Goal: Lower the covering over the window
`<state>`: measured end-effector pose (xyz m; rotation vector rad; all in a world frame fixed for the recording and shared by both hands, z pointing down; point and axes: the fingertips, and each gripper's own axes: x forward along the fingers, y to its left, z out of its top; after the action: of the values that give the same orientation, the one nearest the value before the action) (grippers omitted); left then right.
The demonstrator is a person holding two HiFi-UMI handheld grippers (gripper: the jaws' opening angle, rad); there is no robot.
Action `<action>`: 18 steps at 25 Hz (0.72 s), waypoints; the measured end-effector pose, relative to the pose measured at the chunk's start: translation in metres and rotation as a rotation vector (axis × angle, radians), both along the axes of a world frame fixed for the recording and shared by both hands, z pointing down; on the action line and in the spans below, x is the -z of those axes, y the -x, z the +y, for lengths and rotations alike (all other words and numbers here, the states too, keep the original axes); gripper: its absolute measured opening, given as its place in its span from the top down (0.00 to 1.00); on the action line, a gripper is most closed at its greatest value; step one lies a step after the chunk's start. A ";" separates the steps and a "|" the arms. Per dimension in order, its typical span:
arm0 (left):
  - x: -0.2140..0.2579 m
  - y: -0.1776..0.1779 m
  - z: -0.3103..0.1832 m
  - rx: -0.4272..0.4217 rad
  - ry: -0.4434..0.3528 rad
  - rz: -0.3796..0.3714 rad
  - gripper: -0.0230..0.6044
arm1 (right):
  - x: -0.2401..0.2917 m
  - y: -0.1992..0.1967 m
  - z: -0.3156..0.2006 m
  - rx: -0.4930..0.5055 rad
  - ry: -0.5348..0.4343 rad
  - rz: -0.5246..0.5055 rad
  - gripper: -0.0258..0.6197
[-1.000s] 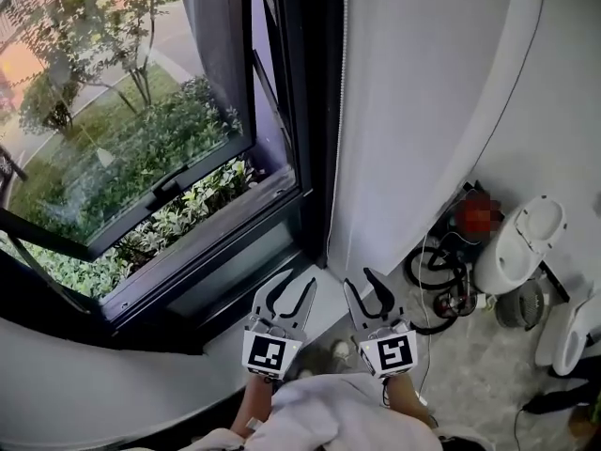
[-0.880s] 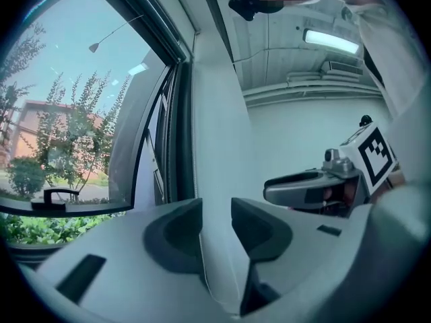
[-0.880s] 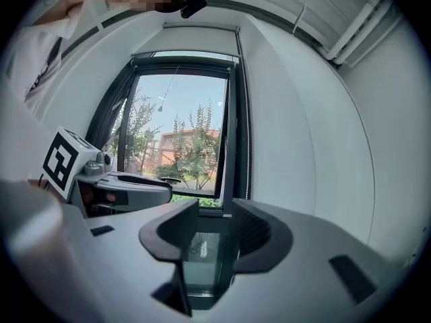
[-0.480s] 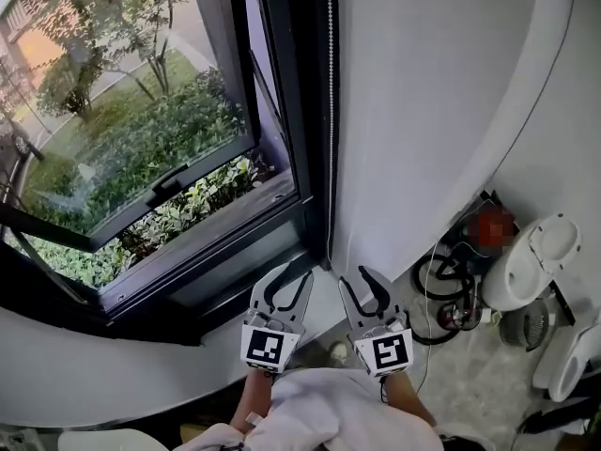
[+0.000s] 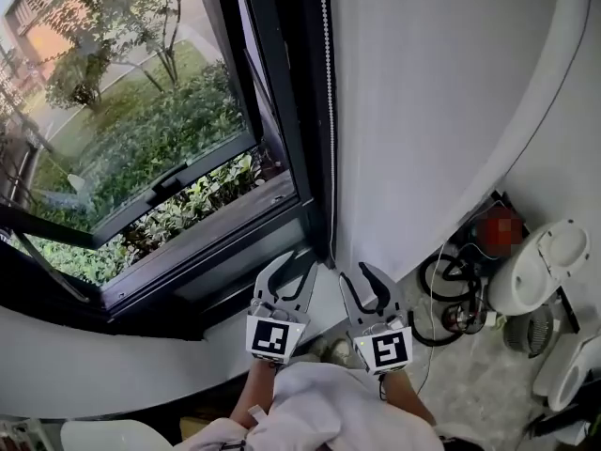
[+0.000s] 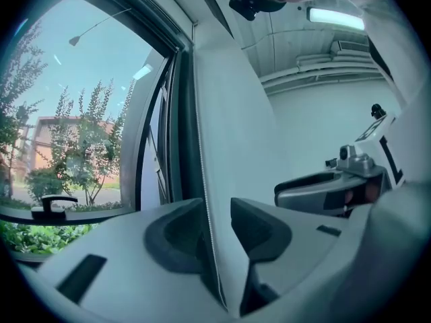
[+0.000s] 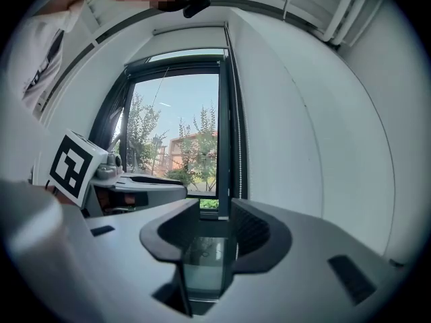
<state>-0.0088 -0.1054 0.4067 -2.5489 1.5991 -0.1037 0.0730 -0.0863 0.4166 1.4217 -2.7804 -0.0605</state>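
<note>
The window (image 5: 141,148) stands uncovered, its sash tilted outward. The covering is therefore judged to be raised at the top of the opening, out of the head view, and none of it hangs over the glass. It is worked by the bead chain (image 5: 327,111), which hangs straight down the right side of the black frame (image 5: 299,139), just beside the white wall (image 5: 423,111), and ends near the sill (image 5: 235,228). The step in hand looks like the reach for that chain. Doing it well means bringing one tool square onto a single run of beads, a little above its lower end, and closing firmly so the beads cannot slip. The pull should then go straight down along the frame, not out into the room. If the chain is a loop, the wrong run would raise the covering, so a short test pull is wise. The other tool can then take the chain higher up for a hand-over-hand draw. The left tool (image 5: 299,265) is released, its jaws moderately apart. In the left gripper view the chain shows in the gap between them with no pad pressing on it; whether it is already inside the jaws or just ahead cannot be told. The right tool (image 5: 361,280) is also released. Its jaws are wide apart, though they have just been closing a little, and nothing is between them; the chain lies ahead of it.
</note>
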 end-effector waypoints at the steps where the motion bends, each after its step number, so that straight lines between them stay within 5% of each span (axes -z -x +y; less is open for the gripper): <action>1: 0.001 -0.001 -0.005 0.001 -0.010 0.000 0.75 | 0.000 0.000 -0.002 -0.004 0.001 -0.006 0.74; 18: -0.011 -0.016 -0.085 -0.058 -0.021 -0.052 0.75 | -0.007 0.012 -0.043 -0.098 0.006 0.031 0.74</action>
<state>0.0075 -0.1905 0.4178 -2.5522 1.4993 -0.1447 0.0609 -0.1292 0.4231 1.5390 -2.6798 -0.0726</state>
